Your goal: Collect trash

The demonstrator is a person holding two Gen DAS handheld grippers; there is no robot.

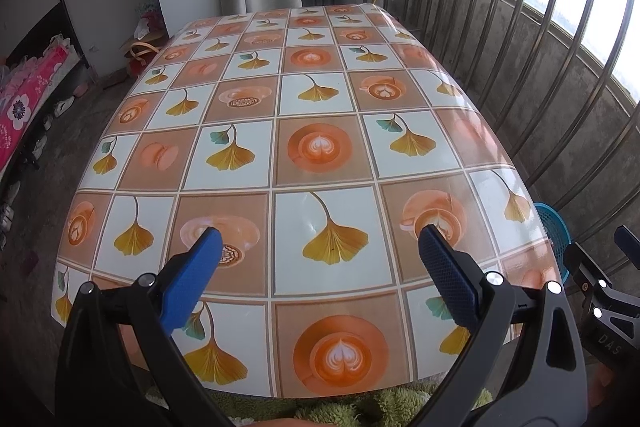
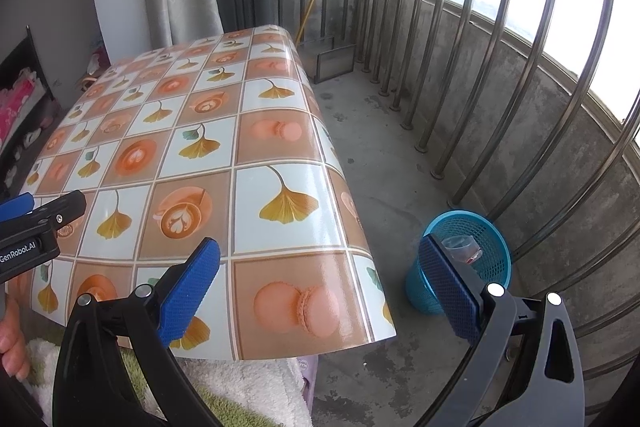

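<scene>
The left gripper [image 1: 320, 243] is hanging with fingers spread apart over the table's [image 1: 224, 107] near edge, gripping nothing. The right gripper [image 2: 320, 251] (also spread) is hovering past the right edge. The blue mesh bin [image 2: 486, 227], trash [image 2: 460, 245] inside, is sitting on open floor [image 2: 380, 155] near the railing [image 2: 500, 47].

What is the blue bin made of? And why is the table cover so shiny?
The blue bin looks like plastic: its wall is an even mesh of small holes in one bright colour. The table cover looks like glossy vinyl or oilcloth, though I can't be sure. It mirrors the window light in white streaks and bends smoothly over the table edge.
</scene>
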